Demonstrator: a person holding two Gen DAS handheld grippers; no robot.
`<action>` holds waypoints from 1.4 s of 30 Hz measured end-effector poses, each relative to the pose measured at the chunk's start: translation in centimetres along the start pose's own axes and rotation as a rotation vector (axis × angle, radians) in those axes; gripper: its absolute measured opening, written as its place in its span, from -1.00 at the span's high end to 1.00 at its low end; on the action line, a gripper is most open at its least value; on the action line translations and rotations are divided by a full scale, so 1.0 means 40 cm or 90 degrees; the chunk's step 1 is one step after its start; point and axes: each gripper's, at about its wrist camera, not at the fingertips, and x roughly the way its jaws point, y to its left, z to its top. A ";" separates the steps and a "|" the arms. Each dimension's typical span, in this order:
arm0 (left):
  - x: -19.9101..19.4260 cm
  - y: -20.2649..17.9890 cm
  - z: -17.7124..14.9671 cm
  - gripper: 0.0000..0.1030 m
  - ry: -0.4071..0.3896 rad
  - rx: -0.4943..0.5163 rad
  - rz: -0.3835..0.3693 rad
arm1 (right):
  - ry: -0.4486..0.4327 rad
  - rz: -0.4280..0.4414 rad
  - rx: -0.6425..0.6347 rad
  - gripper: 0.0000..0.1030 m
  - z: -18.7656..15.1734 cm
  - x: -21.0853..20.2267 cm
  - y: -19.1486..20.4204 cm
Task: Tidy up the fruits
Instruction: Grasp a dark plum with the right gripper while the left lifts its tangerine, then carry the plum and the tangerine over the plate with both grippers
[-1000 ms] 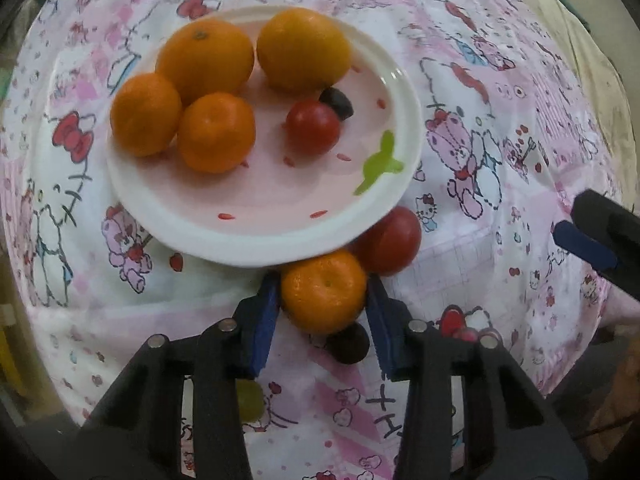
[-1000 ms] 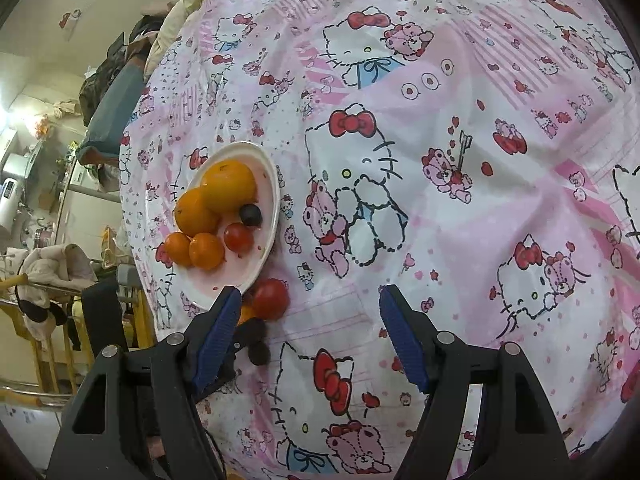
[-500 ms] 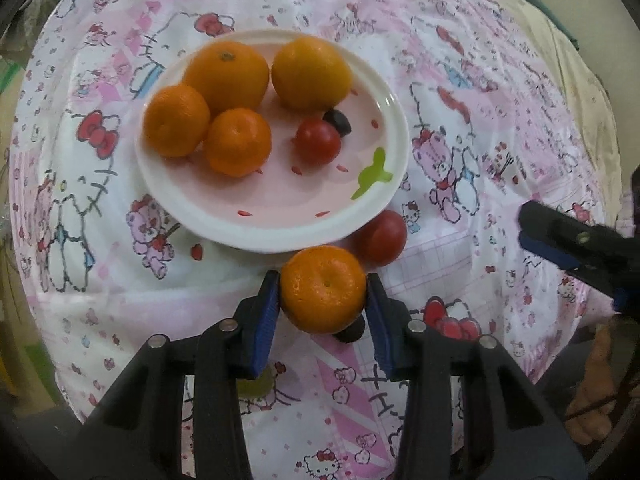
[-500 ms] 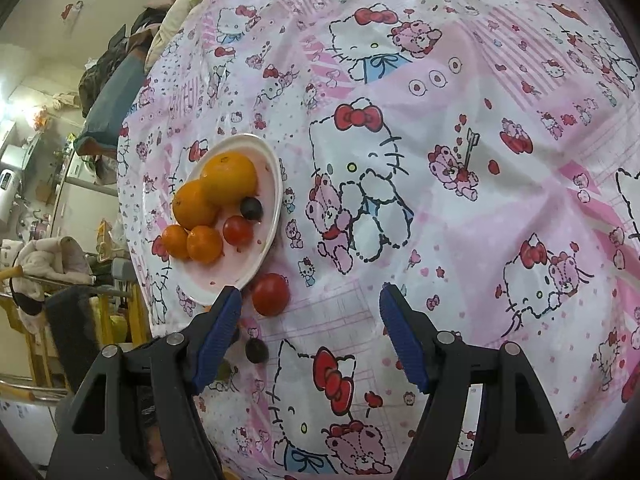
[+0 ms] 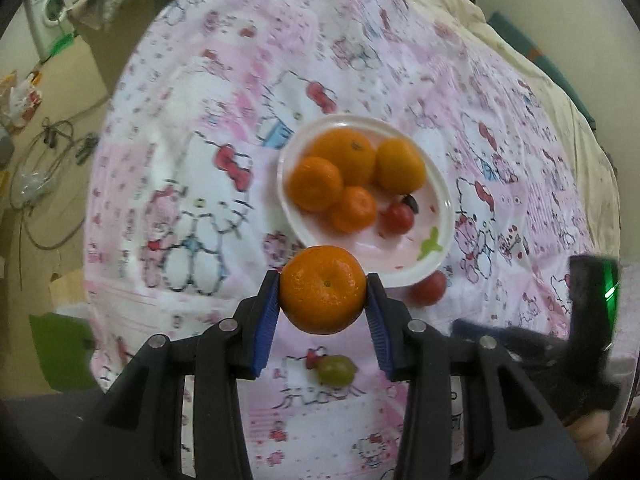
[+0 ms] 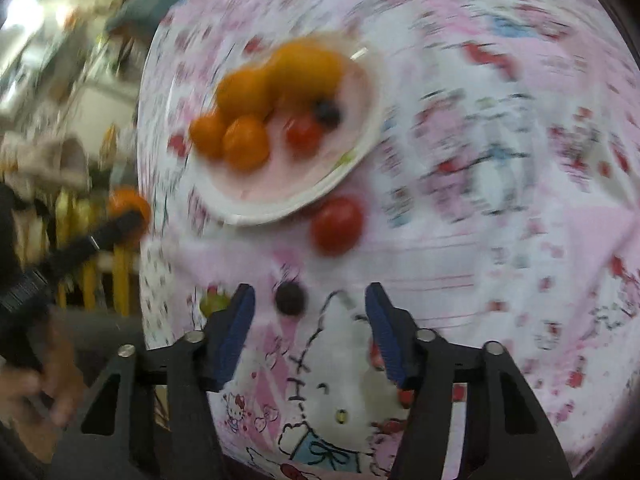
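Note:
My left gripper (image 5: 323, 292) is shut on an orange mandarin (image 5: 322, 289) and holds it high above the table, just in front of a white plate (image 5: 440, 200). The plate holds several oranges (image 5: 344, 152), a small tomato (image 5: 397, 218) and a dark grape (image 5: 411, 202). A red tomato (image 5: 429, 288) lies on the cloth by the plate's near rim, and a green grape (image 5: 337, 369) lies below the held mandarin. My right gripper (image 6: 307, 312) is open above a dark grape (image 6: 289, 298), with the red tomato (image 6: 337, 224) and plate (image 6: 360, 152) beyond. The right view is blurred.
A round table under a pink Hello Kitty cloth (image 5: 192, 184) carries everything. The floor with cables (image 5: 44, 148) lies off its left edge. The right gripper's body (image 5: 576, 320) shows at the right of the left wrist view.
My left gripper lifted the mandarin off the cloth and rose well above the table. My right gripper swung in toward the plate and now hangs over the dark grape.

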 end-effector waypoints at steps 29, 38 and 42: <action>0.016 0.000 -0.009 0.27 0.008 -0.003 0.037 | -0.031 -0.060 -0.127 0.56 -0.007 0.023 0.109; 0.022 -0.001 -0.013 0.28 -0.003 0.006 0.054 | -0.059 -0.036 -0.107 0.56 0.002 -0.024 0.096; 0.027 0.000 -0.013 0.27 -0.007 0.012 0.061 | -0.075 -0.025 -0.101 0.56 0.007 -0.044 0.096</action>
